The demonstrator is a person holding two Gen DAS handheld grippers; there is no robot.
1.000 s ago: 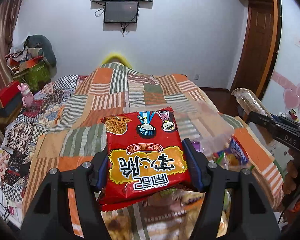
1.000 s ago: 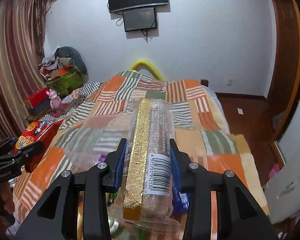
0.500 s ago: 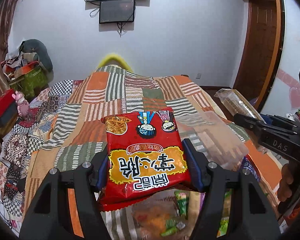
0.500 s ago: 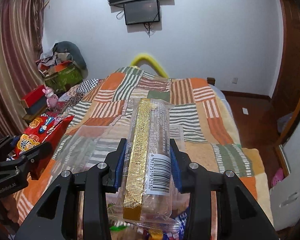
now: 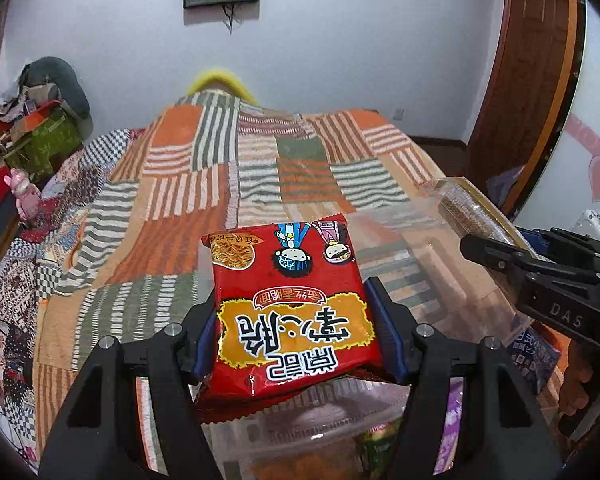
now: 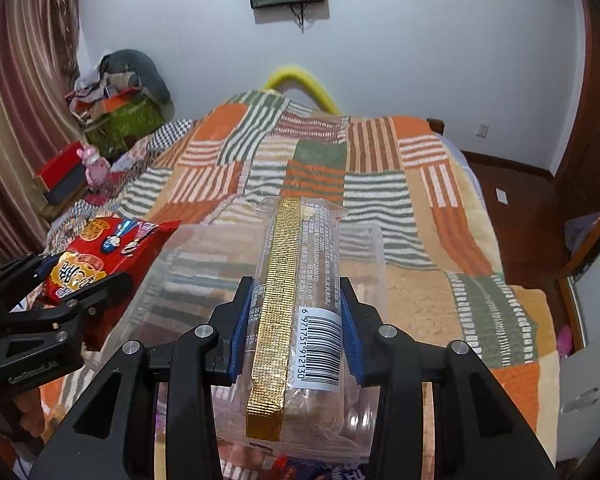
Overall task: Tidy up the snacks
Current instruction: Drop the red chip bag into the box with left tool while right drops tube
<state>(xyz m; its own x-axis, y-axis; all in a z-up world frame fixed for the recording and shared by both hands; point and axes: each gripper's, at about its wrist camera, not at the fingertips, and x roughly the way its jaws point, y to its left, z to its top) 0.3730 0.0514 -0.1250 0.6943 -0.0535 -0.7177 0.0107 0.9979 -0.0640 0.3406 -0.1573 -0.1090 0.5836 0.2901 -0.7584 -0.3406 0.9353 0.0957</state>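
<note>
Left gripper [image 5: 292, 316] pinches red noodle packet [image 5: 288, 300] by its sides, blue pads pressed against wrapper; packet held flat, raised over clear plastic bin [image 5: 432, 248] on patchwork blanket [image 5: 220, 168]. Right gripper [image 6: 296, 320] clamps clear biscuit pack [image 6: 300, 280] with gold strip, barcode facing camera, also held above bin. Both packets side by side, apart, not touching. More snack wrappers visible through bin wall below; exact kinds unclear.

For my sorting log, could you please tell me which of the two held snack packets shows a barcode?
The clear packet with the gold strip, held in the right tongs. The red noodle packet in the left tongs shows only cartoon artwork and lettering.
</note>
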